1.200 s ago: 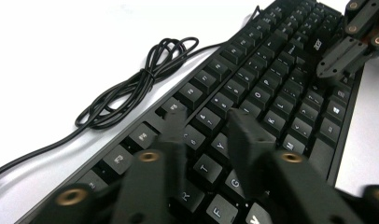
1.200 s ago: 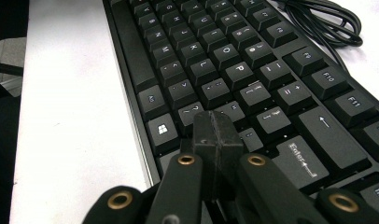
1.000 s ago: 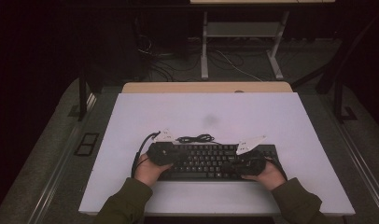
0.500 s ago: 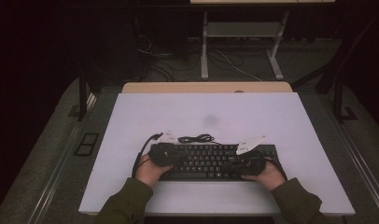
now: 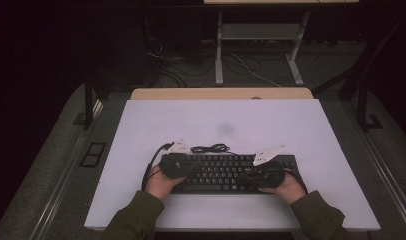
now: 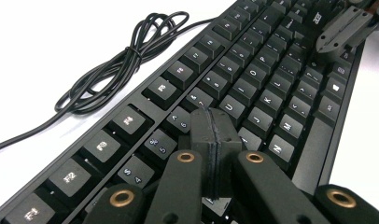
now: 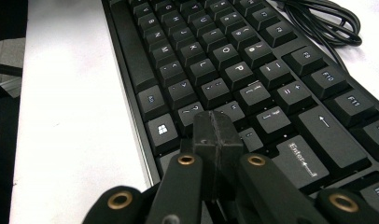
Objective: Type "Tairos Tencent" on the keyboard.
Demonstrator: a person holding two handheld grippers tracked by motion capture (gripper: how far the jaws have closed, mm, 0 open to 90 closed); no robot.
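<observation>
With the keyboard [image 5: 226, 172] lying near the front edge of the surface, keep each clenched, empty hand-held gripper — left [image 6: 211, 122], right [image 7: 214, 125] — steep and press one key squarely, clear of its neighbours.

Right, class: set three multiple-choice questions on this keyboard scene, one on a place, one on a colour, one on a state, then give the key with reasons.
1. Where does the coiled cable lie?
A. on the white table beyond the keyboard
B. on the floor
C. on top of the keys

2. What colour is the keyboard?
A. white
B. black
C. red

3. How do the jaws of the left gripper stand?
A. wide open
B. shut on the cable
C. shut, nothing between them

Key: 1 A, the high view shows it on the table past the keyboard's far edge. 2 B, case and keys are black. 3 C, the left gripper view shows the jaws pressed together over the keys.
</observation>
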